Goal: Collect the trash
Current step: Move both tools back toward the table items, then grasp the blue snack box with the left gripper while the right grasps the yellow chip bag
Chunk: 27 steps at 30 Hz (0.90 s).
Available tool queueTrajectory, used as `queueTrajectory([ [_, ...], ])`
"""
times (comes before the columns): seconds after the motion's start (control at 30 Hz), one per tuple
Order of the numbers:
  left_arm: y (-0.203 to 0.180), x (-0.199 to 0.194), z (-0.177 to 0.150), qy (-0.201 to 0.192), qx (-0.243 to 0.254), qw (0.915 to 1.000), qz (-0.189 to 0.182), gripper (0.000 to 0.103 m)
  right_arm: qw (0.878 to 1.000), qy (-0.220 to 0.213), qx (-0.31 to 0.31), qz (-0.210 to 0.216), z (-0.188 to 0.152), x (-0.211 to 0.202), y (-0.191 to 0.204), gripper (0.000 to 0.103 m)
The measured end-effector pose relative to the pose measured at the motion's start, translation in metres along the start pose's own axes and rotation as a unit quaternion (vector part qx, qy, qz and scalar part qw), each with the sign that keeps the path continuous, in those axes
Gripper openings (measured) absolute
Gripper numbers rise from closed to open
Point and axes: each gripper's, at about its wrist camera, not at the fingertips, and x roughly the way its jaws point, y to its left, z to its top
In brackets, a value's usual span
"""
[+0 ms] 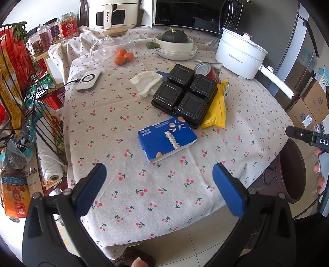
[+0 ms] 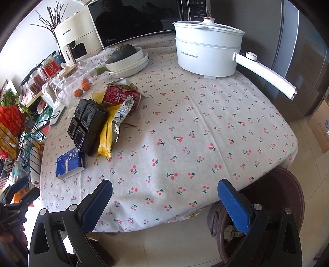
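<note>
Trash lies on the cherry-print table: a blue carton (image 1: 167, 140) (image 2: 68, 164), a black plastic tray (image 1: 186, 93) (image 2: 86, 127), a yellow wrapper (image 1: 216, 111) (image 2: 105, 137), a red can (image 1: 207, 71) (image 2: 121, 97), a crumpled white tissue (image 1: 147, 82) and a foil wrapper (image 2: 121, 117). A brown bin (image 1: 287, 180) (image 2: 273, 205) stands at the table's near right corner with some trash inside. My left gripper (image 1: 159, 176) is open and empty, short of the blue carton. My right gripper (image 2: 164, 194) is open and empty over the table's front edge, beside the bin.
A white electric pot (image 2: 207, 53) with a long handle, a microwave (image 1: 189, 14), an air fryer (image 1: 113, 13), bowls with a squash (image 1: 174, 41), a glass jug and oranges (image 1: 123, 56) stand at the back. A wire rack (image 1: 20, 92) crowds the left side.
</note>
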Motion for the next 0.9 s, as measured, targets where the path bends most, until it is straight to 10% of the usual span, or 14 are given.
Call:
queueTrajectory([
  [0.53,-0.024,0.085,0.029,0.032,0.229,0.9729,-0.011,0.102,1.000,0.026,-0.013,-0.003,0.011,0.033,0.017,0.103],
  [0.9,-0.026,0.105,0.033,0.071,0.179,0.9802,-0.045,0.095,0.999,0.034,-0.017,-0.013,0.013,0.035,0.007,0.103],
])
